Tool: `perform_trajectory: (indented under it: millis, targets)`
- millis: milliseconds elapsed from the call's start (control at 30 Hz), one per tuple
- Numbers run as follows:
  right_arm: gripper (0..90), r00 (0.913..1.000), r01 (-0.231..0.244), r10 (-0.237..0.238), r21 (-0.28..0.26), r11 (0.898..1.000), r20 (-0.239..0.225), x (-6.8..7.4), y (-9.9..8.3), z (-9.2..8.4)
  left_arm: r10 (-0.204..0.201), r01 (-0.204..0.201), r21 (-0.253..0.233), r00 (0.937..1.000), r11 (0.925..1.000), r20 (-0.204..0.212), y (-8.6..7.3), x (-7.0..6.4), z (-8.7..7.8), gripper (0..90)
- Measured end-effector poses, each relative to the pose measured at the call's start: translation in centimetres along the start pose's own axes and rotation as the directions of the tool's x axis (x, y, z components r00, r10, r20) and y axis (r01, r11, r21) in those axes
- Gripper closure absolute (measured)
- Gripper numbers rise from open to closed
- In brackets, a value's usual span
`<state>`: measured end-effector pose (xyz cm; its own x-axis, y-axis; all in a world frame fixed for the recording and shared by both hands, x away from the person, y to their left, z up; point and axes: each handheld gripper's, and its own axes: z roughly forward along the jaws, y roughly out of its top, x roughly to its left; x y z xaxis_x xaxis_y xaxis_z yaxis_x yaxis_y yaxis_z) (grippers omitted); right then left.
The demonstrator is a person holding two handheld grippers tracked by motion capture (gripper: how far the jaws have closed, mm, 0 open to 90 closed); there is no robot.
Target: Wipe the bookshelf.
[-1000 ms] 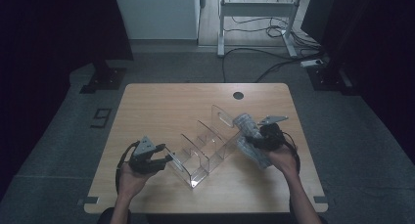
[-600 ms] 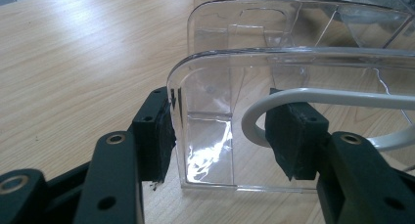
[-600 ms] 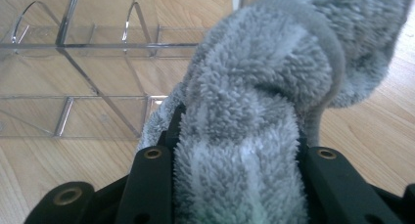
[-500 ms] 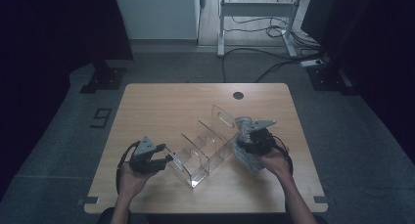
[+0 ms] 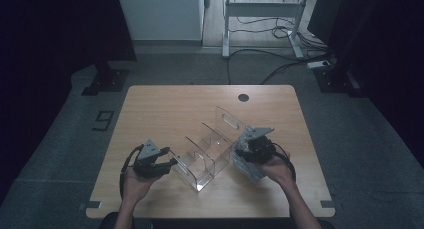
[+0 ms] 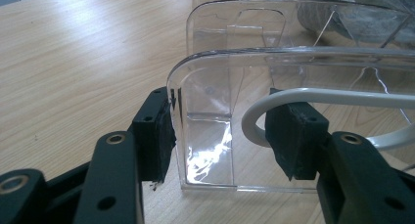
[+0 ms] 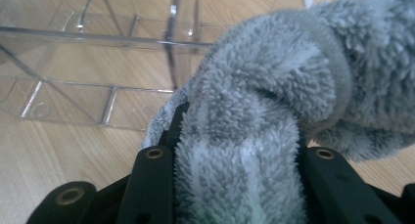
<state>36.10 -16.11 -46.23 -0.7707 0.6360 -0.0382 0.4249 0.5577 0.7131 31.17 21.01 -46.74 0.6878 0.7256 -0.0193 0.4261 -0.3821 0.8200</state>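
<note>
Wiping the clear rack (image 5: 210,151): the rack stands mid-table, running from near-left to far-right, with upright dividers. My left gripper (image 5: 172,164) sits at the rack's near-left end; in the left gripper view its pads (image 6: 159,131) straddle the end wall (image 6: 205,136), one pad against the outer face, the other set back from it behind a white cable (image 6: 313,99). I cannot tell whether this counts as a firm clamp or just a brace. My right gripper (image 5: 246,156) is clenched on a grey towel (image 7: 254,136), which bulges thickly out between the jaws; they have just closed a little further on the pile. The towel lies just beside the rack's right side, near its far end (image 5: 250,164).

To do this step well, I judge that I should keep the left gripper steady so the light rack cannot slide, and bring the towel wad flat against a wall rather than poking with the jaw tips. Slow strokes along each divider (image 7: 173,38) should avoid tipping the rack. The table (image 5: 165,109) offers free room to the far left if it shifts.
</note>
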Motion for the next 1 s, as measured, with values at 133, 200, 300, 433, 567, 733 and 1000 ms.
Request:
perform_trajectory:
  millis: [133, 200, 300, 433, 567, 733, 1000]
  targets:
    - [61.3, 0.9999, 0.012, -0.012, 0.006, 1.000, -0.011, 0.5, 0.1, 0.1, -0.003, 0.003, -0.002, 1.0000, 1.0000, -0.003, 0.0, -0.1, 0.0, 45.6]
    - [61.4, 0.9997, 0.015, -0.015, 0.005, 1.000, -0.019, 0.8, 0.2, 0.1, -0.005, 0.005, -0.002, 1.0000, 1.0000, -0.005, 0.0, -0.1, 0.1, 45.6]
    - [61.3, 0.9994, 0.024, -0.024, 0.005, 1.000, -0.024, 1.1, 0.3, 0.1, -0.005, 0.005, 0.000, 0.9999, 1.0000, -0.009, 0.1, -0.1, 0.1, 45.6]
    - [61.3, 0.9984, 0.037, -0.037, 0.005, 0.999, -0.043, 1.7, 0.6, 0.2, -0.011, 0.011, -0.003, 0.9998, 0.9999, -0.016, 0.1, -0.2, 0.2, 45.6]
    - [61.3, 0.9973, 0.044, -0.044, 0.003, 0.999, -0.059, 2.3, 0.7, 0.3, -0.015, 0.015, -0.003, 0.9997, 0.9999, -0.021, 0.2, -0.2, 0.3, 45.6]
    - [61.3, 0.9947, 0.064, -0.063, 0.007, 0.998, -0.081, 3.1, 1.0, 0.4, -0.022, 0.022, -0.002, 0.9993, 0.9998, -0.031, 0.3, -0.2, 0.4, 45.6]
    - [61.3, 0.9911, 0.072, -0.070, 0.006, 0.997, -0.113, 4.1, 1.3, 0.7, -0.031, 0.031, -0.002, 0.9985, 0.9995, -0.045, 0.4, -0.2, 0.6, 45.6]
